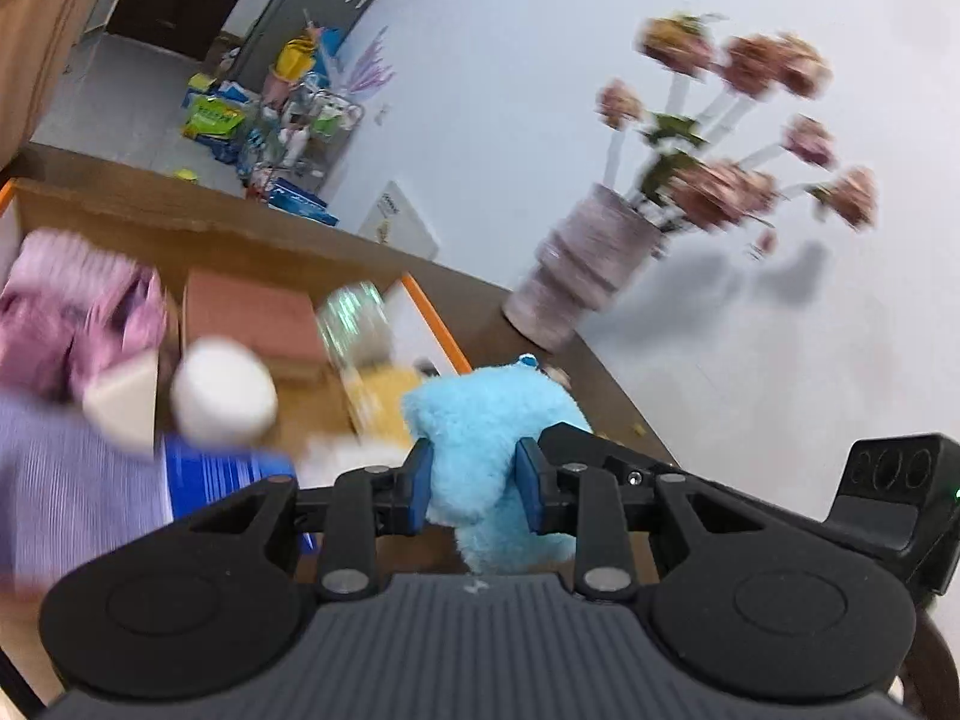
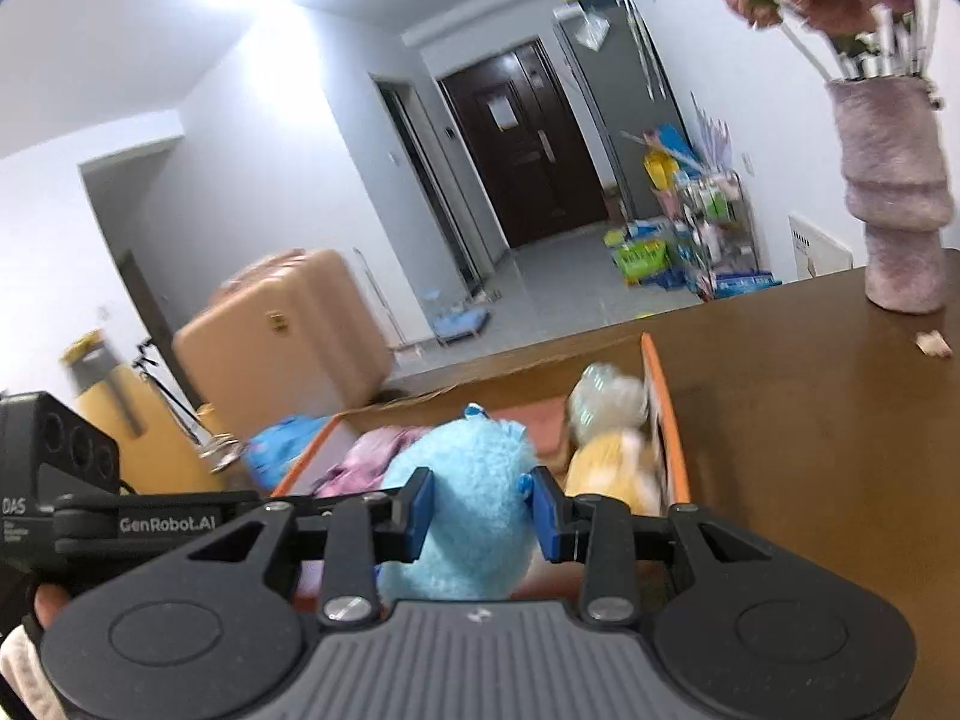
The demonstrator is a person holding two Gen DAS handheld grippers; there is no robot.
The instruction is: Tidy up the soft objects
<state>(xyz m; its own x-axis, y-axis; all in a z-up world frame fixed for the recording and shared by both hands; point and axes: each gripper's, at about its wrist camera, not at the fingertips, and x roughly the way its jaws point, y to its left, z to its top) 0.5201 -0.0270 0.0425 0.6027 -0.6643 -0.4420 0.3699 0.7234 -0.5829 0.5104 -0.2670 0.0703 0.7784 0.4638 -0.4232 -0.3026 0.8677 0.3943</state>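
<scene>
Both of my grippers are pinching the same fluffy blue plush toy. My left gripper is squeezing a narrow bit of it between its blue pads, and the soft fur is bulging out above them. My right gripper is holding the round, fat part of the toy, with its pads pressed into the fur on each side. I think I am using two grippers because the toy is floppy and would sag if I held it by one end only.

I am holding the toy up in the air, just over the cardboard box with the orange edge. The box is sitting on the brown table. Other soft things are already lying inside it: a yellow plush toy, a pale fuzzy thing behind it, and some pink cloth. So I think the box is where the soft things belong, and the blue toy is going there too.

Off to the side, a fuzzy pink vase of flowers is standing on the table, well apart from the box. In the left view a white-capped blue bottle looks close and blurry, and I cannot tell just where it is standing.
</scene>
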